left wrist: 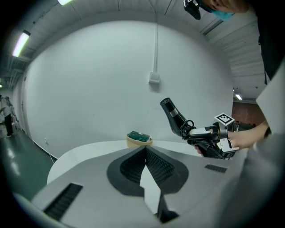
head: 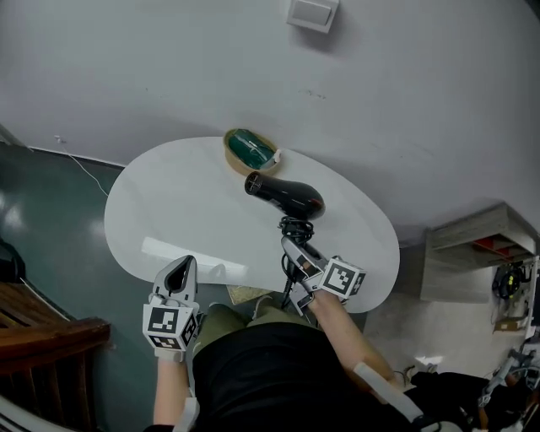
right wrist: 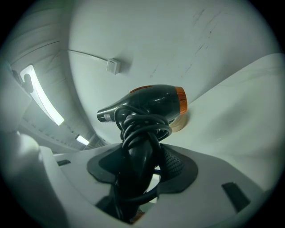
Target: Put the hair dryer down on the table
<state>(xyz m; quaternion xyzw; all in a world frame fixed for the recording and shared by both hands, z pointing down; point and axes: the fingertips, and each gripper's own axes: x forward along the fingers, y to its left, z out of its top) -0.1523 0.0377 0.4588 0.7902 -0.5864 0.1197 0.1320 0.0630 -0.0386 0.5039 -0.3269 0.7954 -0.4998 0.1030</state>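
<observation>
Hair dryer [head: 287,196]: glossy black plastic, stubby barrel, amber ring at the rear end, round nozzle. Its black cord is coiled in tight loops round the handle.

Right gripper [head: 295,249] is clamped on that wrapped handle, which sits between ribbed black pads in smooth grey jaws. The barrel sits just ahead of its jaw tips, held up clear of the table [head: 186,211].

The barrel's long axis runs crosswise to the right gripper. The nozzle is off to that gripper's left, tilted up toward the wall, and the amber end is to its right.

Left gripper [head: 177,268]: jaw tips pressed together, nothing between them, at the table's near edge. The dryer is ahead of it and to its right.

Table: white, oval, smooth, slight sheen. A tan round bowl [head: 251,149] with something green in it sits at the far edge, just beyond the dryer from the right gripper and straight ahead of the left one.

Room: plain pale grey wall with a small white box [head: 312,13] mounted on it, a thin white cable [head: 80,169] along its foot, and a dark green glossy floor [head: 51,228].
</observation>
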